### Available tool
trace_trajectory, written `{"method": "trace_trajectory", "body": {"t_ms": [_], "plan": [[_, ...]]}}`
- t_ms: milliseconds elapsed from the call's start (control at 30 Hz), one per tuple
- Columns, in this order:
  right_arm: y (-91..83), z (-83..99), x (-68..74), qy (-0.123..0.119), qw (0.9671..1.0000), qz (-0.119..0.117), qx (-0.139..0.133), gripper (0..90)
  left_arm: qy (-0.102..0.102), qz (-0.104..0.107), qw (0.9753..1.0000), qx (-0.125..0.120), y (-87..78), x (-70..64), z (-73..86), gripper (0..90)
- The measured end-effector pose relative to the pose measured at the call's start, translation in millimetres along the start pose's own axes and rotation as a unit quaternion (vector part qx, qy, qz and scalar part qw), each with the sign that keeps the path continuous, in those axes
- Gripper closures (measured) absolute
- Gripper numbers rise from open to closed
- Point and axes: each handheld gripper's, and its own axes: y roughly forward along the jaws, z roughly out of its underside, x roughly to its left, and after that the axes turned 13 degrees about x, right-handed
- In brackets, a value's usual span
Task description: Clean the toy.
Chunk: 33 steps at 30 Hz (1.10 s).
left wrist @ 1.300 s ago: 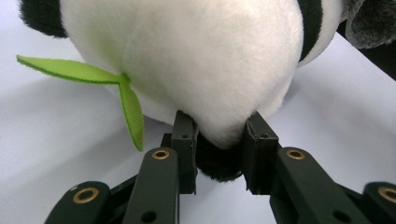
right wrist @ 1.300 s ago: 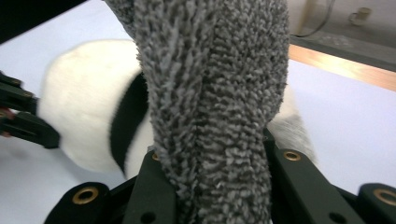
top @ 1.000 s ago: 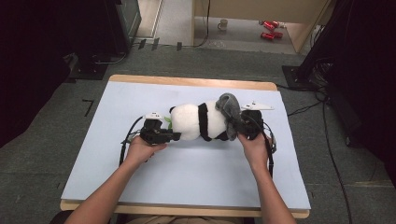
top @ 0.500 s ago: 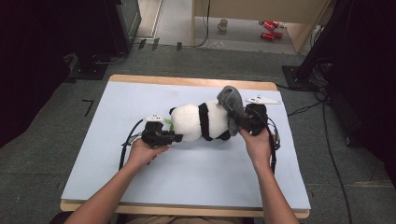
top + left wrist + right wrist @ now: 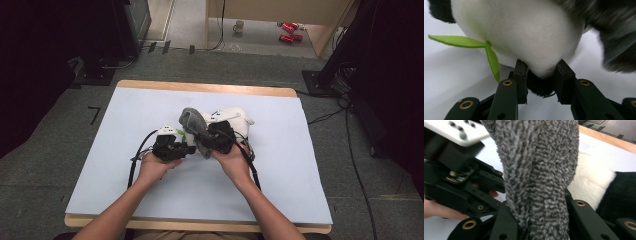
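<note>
— Grippers first: your left gripper (image 5: 541, 83) pinches the plush panda (image 5: 524, 37) by a dark nub; your right gripper (image 5: 540, 220) clamps the grey fuzzy cloth (image 5: 536, 170).

— Progress?

— Midway, I'd judge. Cloth drapes over the panda mid-table (image 5: 125, 175); wrapping remains.

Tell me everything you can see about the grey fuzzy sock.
The grey sock looks like thick, nubbly chenille, mottled grey. It stands up in a limp bent column above the white table cover, gripped low down by the right gripper, with the white and black plush panda right behind it and the left gripper beside it.
</note>
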Motion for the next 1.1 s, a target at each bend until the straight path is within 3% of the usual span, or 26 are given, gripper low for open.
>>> {"method": "trace_trajectory", "body": {"t_ms": [100,233,300,400,633,867,967,1067,1100], "plan": [[1.5,1.9,-5.5,0.006,1.0,0.003,-0.005,71.5,0.0,-0.001,1.0,-0.004,-0.1,0.3,-0.1,67.6],[-5.7,5.0,-15.7,0.007,0.9992,0.038,-0.006,71.3,0.003,-0.003,1.0,-0.001,0.0,2.1,-0.7,67.6],[-11.5,9.8,-27.6,0.023,0.9982,0.056,-0.004,71.2,0.007,-0.006,1.0,0.0,-1.0,4.7,-0.9,67.6],[-21.9,17.3,-44.7,0.053,0.997,0.054,-0.017,70.6,0.011,-0.002,0.9999,0.0,-2.2,5.9,-3.0,67.6],[-46.8,34.7,-72.8,0.097,0.9925,0.067,-0.032,71.8,0.015,0.007,0.9999,-0.001,-1.4,14.1,-7.6,67.6],[-59.1,49.2,-86.6,0.123,0.9876,0.092,-0.032,72.4,0.02,0.012,0.9997,0.0,-0.9,20.6,-10.0,67.1],[-61.9,56.8,-93.2,0.135,0.9853,0.101,-0.029,72.5,0.025,0.009,0.9996,0.0,-1.1,19.9,-9.9,66.6],[-64.2,64.6,-101.1,0.15,0.9805,0.126,-0.007,72.8,0.024,0.008,0.9997,0.001,-1.5,20.5,-9.4,66.3],[-64.9,67.5,-104.3,0.158,0.9796,0.124,-0.006,72.8,0.026,0.007,0.9996,-0.002,-1.6,20.5,-9.4,66.1]]}}
